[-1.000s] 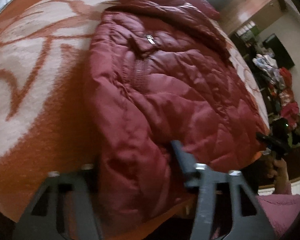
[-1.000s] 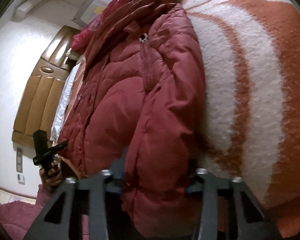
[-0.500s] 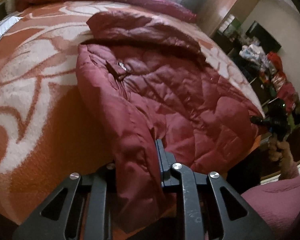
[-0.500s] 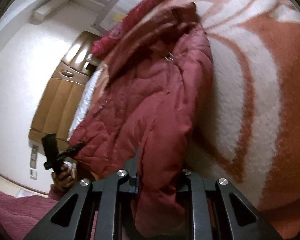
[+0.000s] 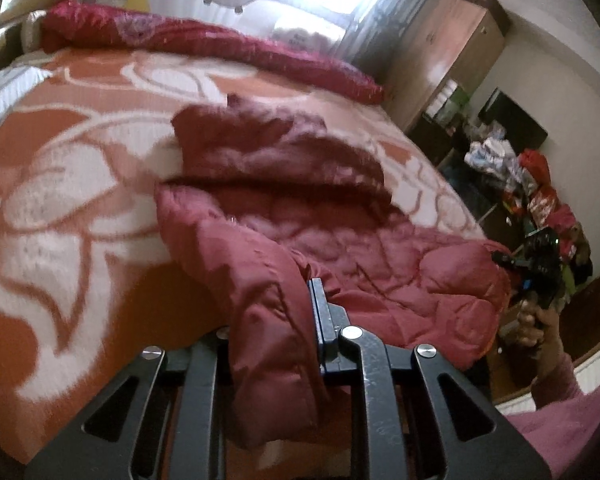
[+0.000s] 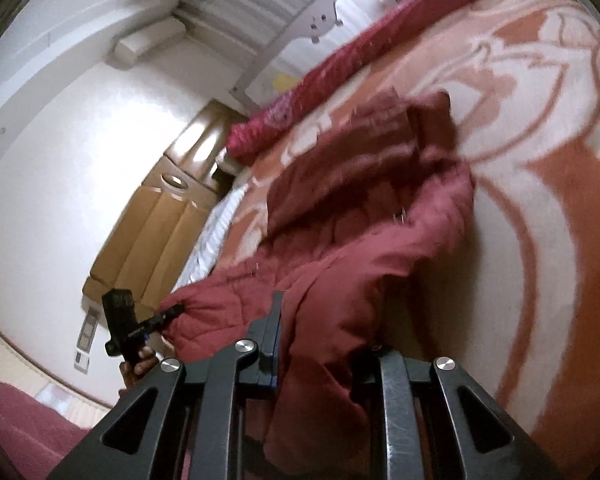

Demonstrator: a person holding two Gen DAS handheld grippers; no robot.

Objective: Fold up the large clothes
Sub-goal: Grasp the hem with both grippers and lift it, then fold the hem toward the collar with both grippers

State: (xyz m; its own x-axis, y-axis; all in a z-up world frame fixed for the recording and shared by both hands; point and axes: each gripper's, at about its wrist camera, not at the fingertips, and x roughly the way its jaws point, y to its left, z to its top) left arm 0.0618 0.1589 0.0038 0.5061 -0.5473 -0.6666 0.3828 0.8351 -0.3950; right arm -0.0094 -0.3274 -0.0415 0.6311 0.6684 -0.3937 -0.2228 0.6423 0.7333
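A maroon quilted jacket (image 5: pixel 340 248) lies spread on the orange and white blanket (image 5: pixel 60 200) of a bed. My left gripper (image 5: pixel 272 308) is shut on one near corner of its hem, and the fabric bulges up between the fingers. In the right wrist view, my right gripper (image 6: pixel 324 320) is shut on the other near corner of the jacket (image 6: pixel 360 240). Both corners hang lifted off the bed. Each view also shows the other gripper at the jacket's far corner: the right gripper (image 5: pixel 500 258) in a hand, and the left gripper (image 6: pixel 172 312).
A red bolster (image 5: pixel 204 48) lies across the head of the bed. A wooden wardrobe (image 5: pixel 448 56) and a pile of clothes (image 5: pixel 532 184) stand beyond the bed's right side. A padded headboard (image 6: pixel 148 232) lines the wall. A pink sleeve (image 5: pixel 560 400) shows low right.
Both grippers closed on the hem's corners and rose, which pulled the jacket's near edge up off the blanket. More of the room now shows beyond the bed.
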